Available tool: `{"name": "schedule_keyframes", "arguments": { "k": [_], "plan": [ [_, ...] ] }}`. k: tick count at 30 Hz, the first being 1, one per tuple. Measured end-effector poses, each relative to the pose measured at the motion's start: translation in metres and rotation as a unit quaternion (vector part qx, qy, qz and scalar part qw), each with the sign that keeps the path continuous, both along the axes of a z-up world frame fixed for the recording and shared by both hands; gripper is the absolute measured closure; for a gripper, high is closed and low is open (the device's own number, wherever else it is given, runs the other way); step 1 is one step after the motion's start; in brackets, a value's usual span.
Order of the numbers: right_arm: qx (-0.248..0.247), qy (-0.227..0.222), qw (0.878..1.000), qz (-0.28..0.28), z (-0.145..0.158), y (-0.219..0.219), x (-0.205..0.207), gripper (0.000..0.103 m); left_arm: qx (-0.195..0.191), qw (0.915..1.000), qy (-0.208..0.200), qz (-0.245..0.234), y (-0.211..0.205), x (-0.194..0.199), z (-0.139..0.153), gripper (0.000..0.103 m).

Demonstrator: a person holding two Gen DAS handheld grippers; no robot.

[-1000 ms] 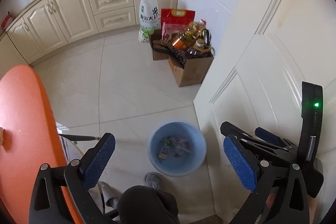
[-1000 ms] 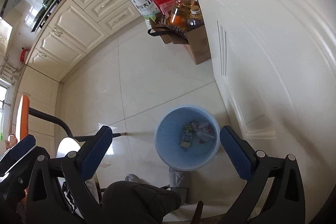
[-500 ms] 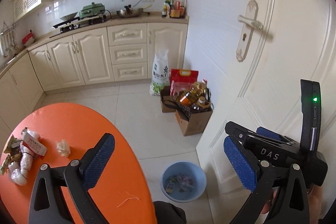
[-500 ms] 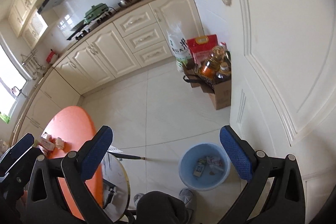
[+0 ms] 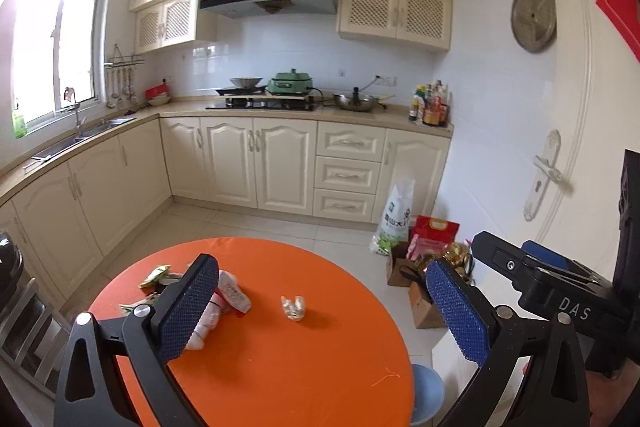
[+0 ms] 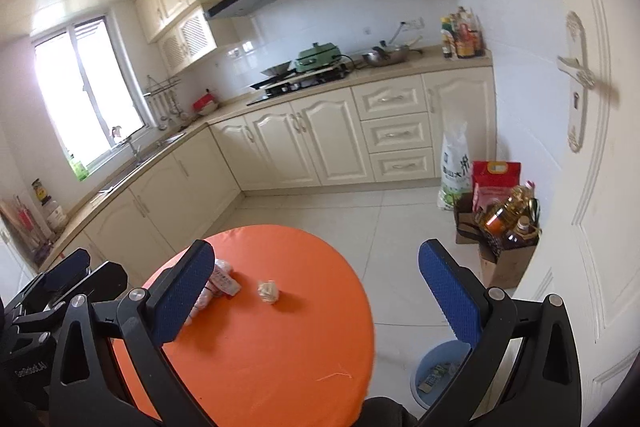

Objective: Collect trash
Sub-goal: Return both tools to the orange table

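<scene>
A round orange table (image 5: pixel 280 359) (image 6: pixel 272 343) holds trash. A crumpled white paper ball (image 5: pixel 293 305) (image 6: pixel 268 291) lies near its middle. A pile of wrappers and packets (image 5: pixel 224 297) (image 6: pixel 218 283) lies at its left, partly hidden behind each left finger. A blue bin (image 6: pixel 436 375) (image 5: pixel 428 393) with trash inside stands on the floor at the table's right. My left gripper (image 5: pixel 320 307) is open and empty above the table. My right gripper (image 6: pixel 316 291) is open and empty above the table's near side.
A white door (image 6: pixel 580 187) stands at the right. A cardboard box with oil bottles (image 6: pixel 506 247) and rice bags (image 6: pixel 454 167) sit on the floor by it. Cream kitchen cabinets (image 5: pixel 280 163) line the far wall. A chair (image 5: pixel 24 323) stands at the left.
Both grippers have tilted up from looking down at the blue bin on the floor. They now face the orange table and kitchen. Both stayed open and empty.
</scene>
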State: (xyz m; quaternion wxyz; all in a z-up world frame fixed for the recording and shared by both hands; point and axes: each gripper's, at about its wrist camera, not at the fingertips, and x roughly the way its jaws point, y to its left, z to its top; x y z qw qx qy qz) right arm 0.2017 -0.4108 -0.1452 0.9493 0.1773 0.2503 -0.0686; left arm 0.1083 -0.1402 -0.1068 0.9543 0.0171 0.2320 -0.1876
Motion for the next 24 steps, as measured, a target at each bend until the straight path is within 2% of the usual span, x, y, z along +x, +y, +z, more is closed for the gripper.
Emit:
{"name": "schedule_keyframes", "arguments": {
  "k": [5, 10, 13, 17, 24],
  "plan": [
    [-0.041, -0.023, 0.998, 0.047, 0.023, 0.062, 0.005, 0.0, -0.011, 0.9981, -0.03, 0.052, 0.039, -0.047, 0.008, 0.001],
    [-0.089, -0.036, 0.99, 0.101, 0.031, 0.118, 0.008, 0.0, -0.007, 0.9928, -0.044, 0.111, 0.063, -0.09, -0.011, 0.001],
    [-0.11, -0.034, 0.985, 0.128, 0.025, 0.145, 0.013, 0.0, -0.008, 0.9902, -0.034, 0.135, 0.065, -0.111, -0.028, 0.001],
    [-0.116, -0.023, 0.981, 0.154, 0.01, 0.164, 0.019, 0.0, -0.001, 0.987, -0.004, 0.16, 0.069, -0.128, -0.049, 0.001],
    [-0.116, 0.037, 0.978, 0.169, -0.035, 0.17, 0.061, 0.0, 0.008, 0.9821, 0.052, 0.181, 0.07, -0.129, -0.075, 0.001]
  ]
}}
